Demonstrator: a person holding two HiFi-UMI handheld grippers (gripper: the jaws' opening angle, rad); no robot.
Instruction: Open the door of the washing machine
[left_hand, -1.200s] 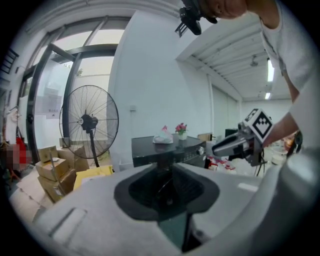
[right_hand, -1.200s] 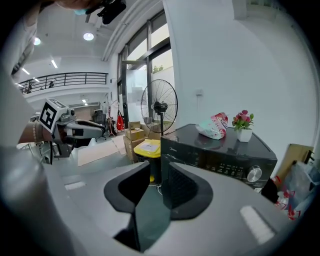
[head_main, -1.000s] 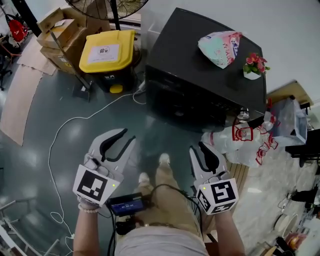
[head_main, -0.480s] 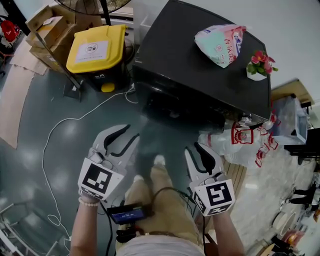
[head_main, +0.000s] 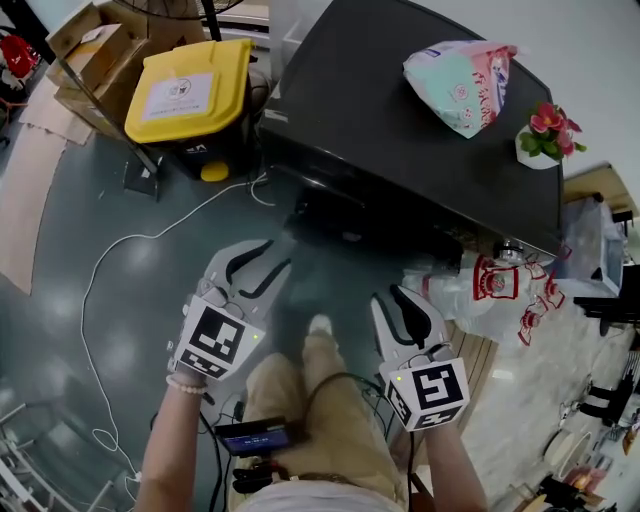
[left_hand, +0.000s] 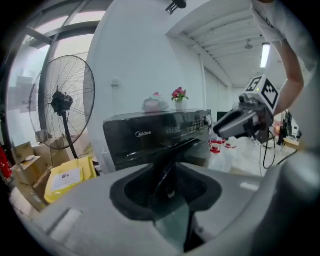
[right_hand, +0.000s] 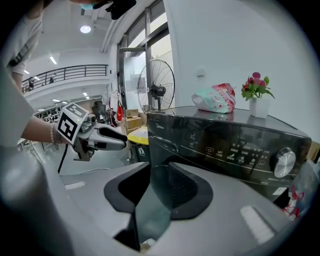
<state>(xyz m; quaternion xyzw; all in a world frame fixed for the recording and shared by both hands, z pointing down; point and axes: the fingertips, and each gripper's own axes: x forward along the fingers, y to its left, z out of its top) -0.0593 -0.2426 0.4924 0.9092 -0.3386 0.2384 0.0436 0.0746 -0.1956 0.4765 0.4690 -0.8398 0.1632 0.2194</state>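
The black washing machine (head_main: 420, 130) stands ahead of me, its dark front (head_main: 340, 215) facing my grippers. Its control panel with a knob shows in the right gripper view (right_hand: 225, 145), and its front panel in the left gripper view (left_hand: 160, 132). The door below the panel is hidden behind my jaws. My left gripper (head_main: 262, 262) hovers over the floor just short of the machine's front, its jaws opening with nothing between them. My right gripper (head_main: 398, 296) hangs beside it, a little farther back, open and empty. Neither touches the machine.
A yellow-lidded bin (head_main: 190, 90) and cardboard boxes (head_main: 95, 60) stand left of the machine, a standing fan (left_hand: 60, 105) behind them. A white cable (head_main: 120, 260) runs across the floor. Plastic bags (head_main: 490, 290) lie at the right. A soft pack (head_main: 460, 85) and flower pot (head_main: 545, 135) sit on top.
Both grippers have sunk and come closer to the machine's front. The left gripper's jaws have spread wider. The right gripper's jaws look the same.
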